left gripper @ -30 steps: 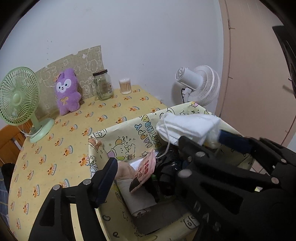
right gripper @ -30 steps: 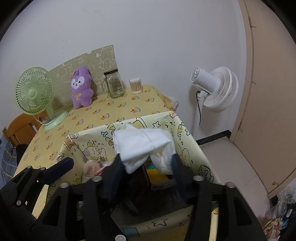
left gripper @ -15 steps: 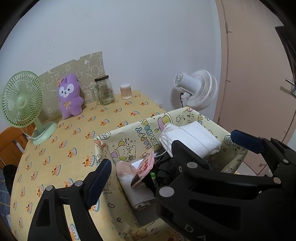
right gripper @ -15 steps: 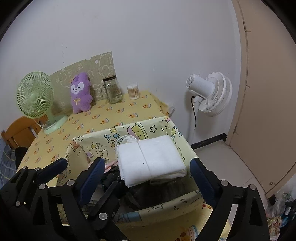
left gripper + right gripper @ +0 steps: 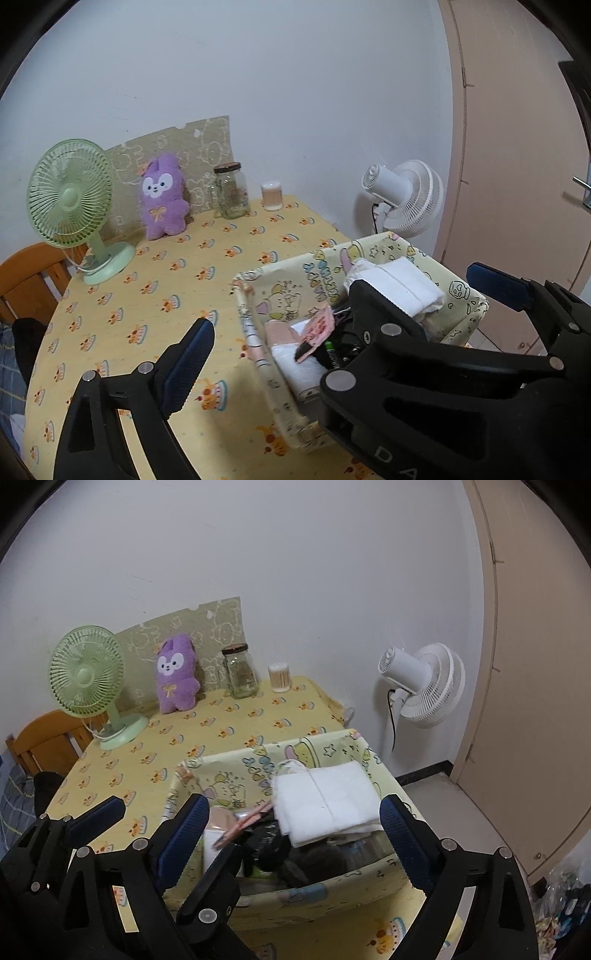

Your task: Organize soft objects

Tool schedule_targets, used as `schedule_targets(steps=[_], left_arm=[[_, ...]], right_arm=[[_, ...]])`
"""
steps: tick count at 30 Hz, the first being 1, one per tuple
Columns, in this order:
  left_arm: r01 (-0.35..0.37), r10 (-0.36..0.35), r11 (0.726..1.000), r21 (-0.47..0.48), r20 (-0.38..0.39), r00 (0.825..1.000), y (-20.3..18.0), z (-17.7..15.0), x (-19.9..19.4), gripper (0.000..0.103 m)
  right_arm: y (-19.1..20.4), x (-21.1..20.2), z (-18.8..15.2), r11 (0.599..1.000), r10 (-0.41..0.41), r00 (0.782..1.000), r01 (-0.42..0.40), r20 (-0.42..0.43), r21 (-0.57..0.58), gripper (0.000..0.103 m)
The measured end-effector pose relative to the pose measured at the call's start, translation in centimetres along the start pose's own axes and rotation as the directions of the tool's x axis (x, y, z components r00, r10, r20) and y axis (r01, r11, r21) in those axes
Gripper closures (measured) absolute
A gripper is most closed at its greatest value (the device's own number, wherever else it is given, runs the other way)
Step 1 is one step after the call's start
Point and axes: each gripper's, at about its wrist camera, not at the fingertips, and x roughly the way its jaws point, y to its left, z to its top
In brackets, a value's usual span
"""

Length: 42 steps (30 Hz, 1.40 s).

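A folded white cloth (image 5: 327, 802) lies on top of the clutter in the yellow cartoon-print fabric bin (image 5: 229, 768) at the table's near right corner; it also shows in the left wrist view (image 5: 400, 286). My right gripper (image 5: 295, 834) is open and empty, its jaws spread wide above the bin's near side. My left gripper (image 5: 343, 325) is open and empty, above the bin (image 5: 288, 280). A purple plush bunny (image 5: 175, 681) leans against the back wall.
A green desk fan (image 5: 92, 679) stands at the back left, a glass jar (image 5: 242, 674) and a cotton-swab cup (image 5: 279, 677) at the back. A white floor fan (image 5: 424, 685) stands right of the table. A wooden chair (image 5: 44, 738) is at left.
My right gripper opened and let the white cloth go onto the bin's contents. Both grippers then drew back and up from the bin.
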Motion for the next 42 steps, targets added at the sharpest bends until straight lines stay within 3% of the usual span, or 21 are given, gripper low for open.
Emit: schedule_targets(steps=[23,31,42], left_arm=[[-0.098,0.106,0.991,-0.093,0.089,0.990,6.4,-2.4,-6.5,0.000],[-0.200,0.210,0.976,-0.091,0.119,0.970,8.3,-3.5,-9.4,0.000],[-0.258,0.279,0.955,-0.146,0.140,0.950,11.0,-4.7,-11.8,0.000]], right_arm=[[6.5,-4.7,-0.6,0.995,0.075,0.995,-0.070,0.071,-0.075,0.007],[8.2,-6.4,-0.7,0.991,0.113,0.986,-0.102,0.121,-0.090,0.007],[10.0,-8.4,-1.3,0.986,0.150,0.976,-0.134,0.161,-0.102,0.004]])
